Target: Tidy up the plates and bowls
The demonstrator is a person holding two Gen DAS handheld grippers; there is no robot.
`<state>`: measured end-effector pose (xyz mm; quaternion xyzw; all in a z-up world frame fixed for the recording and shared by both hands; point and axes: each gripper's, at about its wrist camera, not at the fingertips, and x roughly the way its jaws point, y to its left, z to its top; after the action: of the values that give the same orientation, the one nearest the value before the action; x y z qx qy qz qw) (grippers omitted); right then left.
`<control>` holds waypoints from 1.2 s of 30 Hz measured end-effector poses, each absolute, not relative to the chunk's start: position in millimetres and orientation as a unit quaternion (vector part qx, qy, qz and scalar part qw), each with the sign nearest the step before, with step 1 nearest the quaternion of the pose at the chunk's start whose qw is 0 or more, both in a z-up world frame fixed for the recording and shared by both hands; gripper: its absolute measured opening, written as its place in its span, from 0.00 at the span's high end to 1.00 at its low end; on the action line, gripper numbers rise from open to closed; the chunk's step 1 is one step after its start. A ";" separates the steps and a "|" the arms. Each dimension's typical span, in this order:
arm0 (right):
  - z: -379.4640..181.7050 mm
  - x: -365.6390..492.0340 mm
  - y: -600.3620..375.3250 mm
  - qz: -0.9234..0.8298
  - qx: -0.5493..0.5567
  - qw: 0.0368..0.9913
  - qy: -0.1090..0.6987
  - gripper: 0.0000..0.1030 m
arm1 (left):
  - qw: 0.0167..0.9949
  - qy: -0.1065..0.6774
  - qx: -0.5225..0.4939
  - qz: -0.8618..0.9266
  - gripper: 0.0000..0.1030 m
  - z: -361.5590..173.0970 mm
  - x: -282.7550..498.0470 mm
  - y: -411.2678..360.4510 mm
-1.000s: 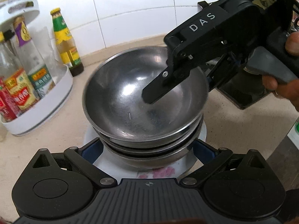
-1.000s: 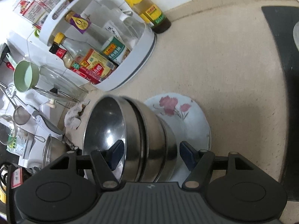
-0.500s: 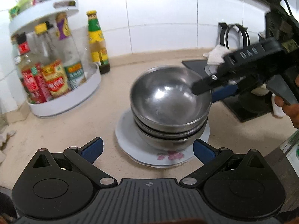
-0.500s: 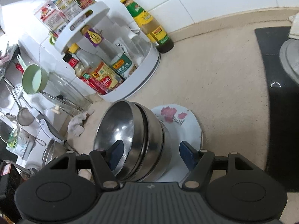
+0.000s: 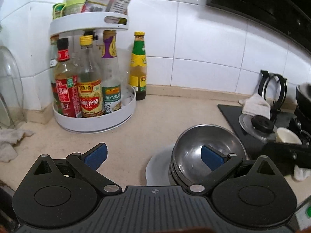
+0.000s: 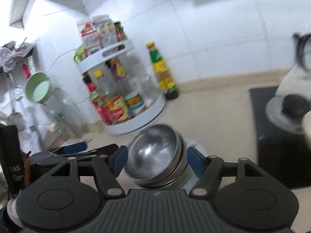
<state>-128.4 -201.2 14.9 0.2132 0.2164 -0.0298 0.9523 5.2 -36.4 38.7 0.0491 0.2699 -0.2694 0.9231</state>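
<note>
A stack of steel bowls (image 5: 196,149) sits on a white flowered plate (image 5: 158,169) on the beige counter, low right in the left wrist view. My left gripper (image 5: 153,156) is open and empty, pulled back above the counter left of the stack. In the right wrist view, which is blurred, the bowl stack (image 6: 158,153) shows between the open jaws of my right gripper (image 6: 157,162), raised and apart from it. The plate (image 6: 191,142) peeks out behind the bowls. The left gripper (image 6: 77,148) shows at the lower left there.
A white two-tier condiment rack (image 5: 93,89) with bottles stands at the back left, a green-labelled bottle (image 5: 138,66) beside it. A black stove (image 5: 252,126) with a lid, cloth and cup lies right. A rag (image 5: 9,141) lies far left.
Both grippers have pulled back and up from the bowl stack. The left wrist view has swung left, so the stack now sits low right. The right gripper has left that view.
</note>
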 end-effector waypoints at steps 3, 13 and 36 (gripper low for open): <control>15.9 -130.2 -188.4 -0.056 0.209 0.953 0.210 0.37 | 0.923 0.271 0.030 -0.272 0.00 39.3 6.2 -30.2; 13.6 -126.6 -162.0 -0.151 0.196 0.949 0.196 0.34 | 0.924 0.258 0.025 -0.281 0.00 38.3 -8.6 -16.4; 15.8 -133.0 -136.1 -0.179 0.182 0.952 0.168 0.30 | 0.936 0.247 0.024 -0.251 0.00 47.3 -20.5 -5.2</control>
<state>-133.0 -136.1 15.8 0.1824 0.1681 -0.1789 0.9521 -20.5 -5.2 47.3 0.0239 0.2470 -0.2511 0.9356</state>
